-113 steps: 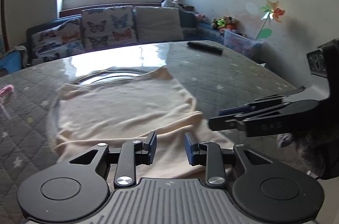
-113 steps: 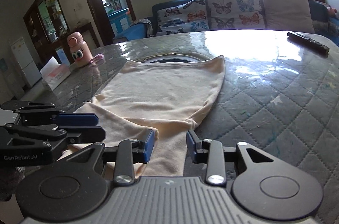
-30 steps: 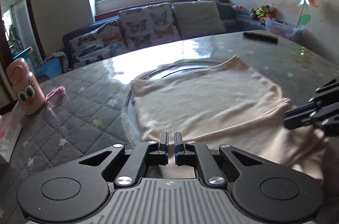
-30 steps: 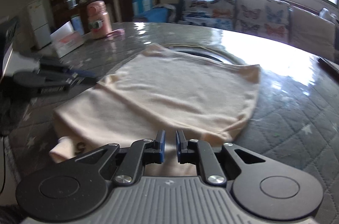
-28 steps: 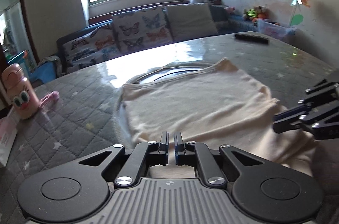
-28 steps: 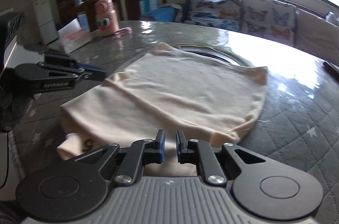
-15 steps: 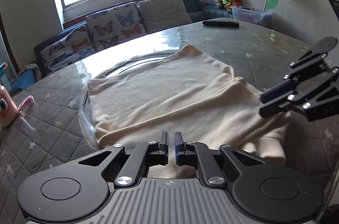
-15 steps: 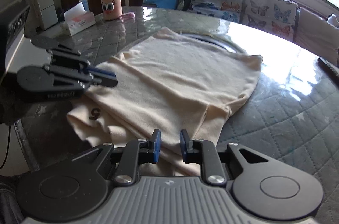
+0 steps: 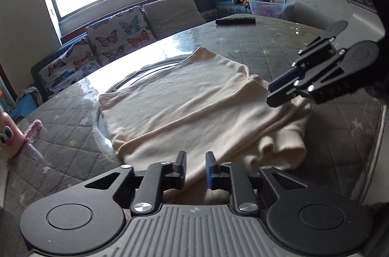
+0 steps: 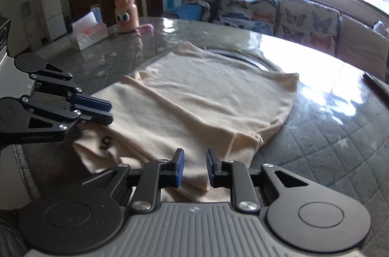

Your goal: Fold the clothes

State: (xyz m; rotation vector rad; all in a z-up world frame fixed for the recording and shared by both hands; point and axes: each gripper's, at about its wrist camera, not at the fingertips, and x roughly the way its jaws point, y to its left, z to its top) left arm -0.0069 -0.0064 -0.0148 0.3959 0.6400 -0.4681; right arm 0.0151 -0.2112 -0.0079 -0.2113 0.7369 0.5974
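A cream garment [image 9: 194, 108] lies on the round glass-topped table [image 9: 287, 42], its near part folded back over the rest. Its near fold shows a dark "5" print [image 10: 106, 142]. My left gripper [image 9: 195, 168] hovers open just above the near edge of the cloth, nothing between its fingers. My right gripper [image 10: 195, 168] is open too, over the near edge of the garment [image 10: 194, 106]. Each gripper shows in the other's view: the right gripper [image 9: 282, 92] at the cloth's right side, the left gripper [image 10: 97, 111] at its left side.
A black remote [image 9: 235, 21] lies at the far side of the table. A pink cartoon bottle [image 10: 126, 12] and a tissue box [image 10: 88, 34] stand at the table's left. A sofa with butterfly cushions [image 9: 116, 35] runs under the window. The table's edge is close below both grippers.
Both grippers were shut on the garment's near edge as they carried it forward; now both have opened and let it go, leaving the near part folded over.
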